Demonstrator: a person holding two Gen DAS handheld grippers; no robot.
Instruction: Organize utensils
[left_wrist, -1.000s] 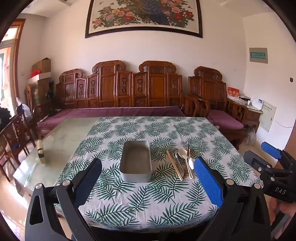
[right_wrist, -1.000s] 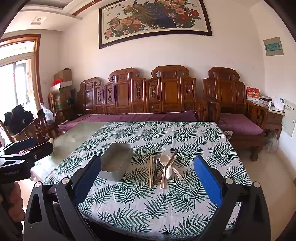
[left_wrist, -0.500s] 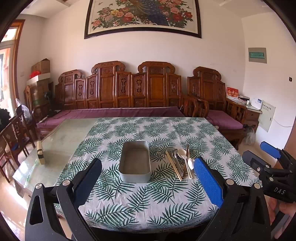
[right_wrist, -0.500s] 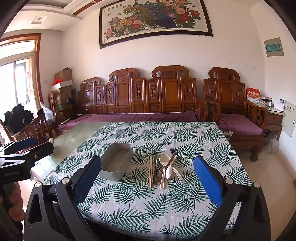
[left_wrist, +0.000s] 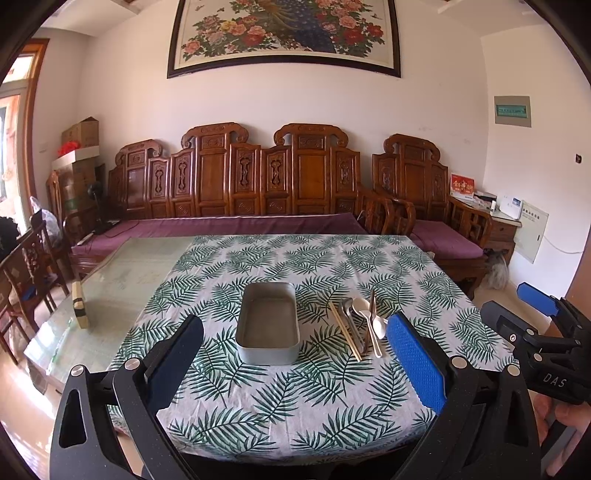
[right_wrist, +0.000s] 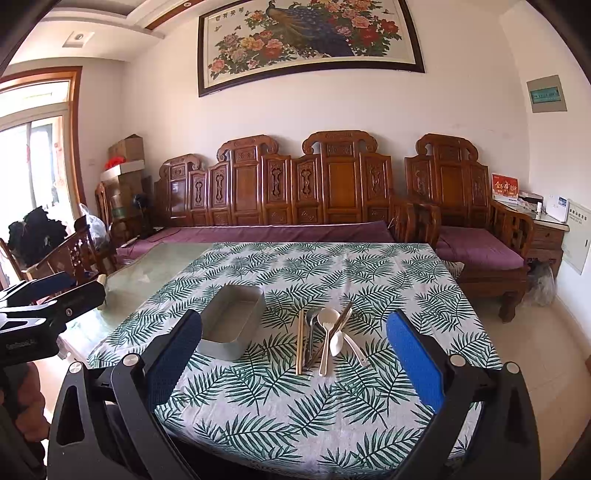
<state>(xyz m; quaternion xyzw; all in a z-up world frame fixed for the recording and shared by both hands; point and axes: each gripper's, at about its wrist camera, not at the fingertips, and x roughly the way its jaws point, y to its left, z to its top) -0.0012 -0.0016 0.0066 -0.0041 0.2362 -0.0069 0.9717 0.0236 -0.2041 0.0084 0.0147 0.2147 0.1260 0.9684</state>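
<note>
An empty grey metal box (left_wrist: 267, 323) (right_wrist: 231, 321) stands on the leaf-patterned tablecloth (left_wrist: 295, 398) (right_wrist: 295, 398). To its right lies a pile of utensils (left_wrist: 360, 325) (right_wrist: 325, 338): wooden chopsticks (right_wrist: 300, 341), white spoons (right_wrist: 327, 334) and a metal spoon. My left gripper (left_wrist: 295, 365) is open and empty, held above the table's near edge. My right gripper (right_wrist: 295, 365) is open and empty, facing the utensils from the near edge. Each gripper shows at the side of the other's view: the right in the left wrist view (left_wrist: 539, 325), the left in the right wrist view (right_wrist: 51, 299).
The cloth covers the right part of a glass-topped table (left_wrist: 103, 295); a small block (left_wrist: 79, 304) stands on the glass at left. A carved wooden bench (left_wrist: 258, 184) with purple cushions runs behind the table. Wooden chairs (left_wrist: 26, 273) stand at left.
Both views have shifted only slightly; the table and utensils sit a touch closer. Both grippers stay open and empty.
</note>
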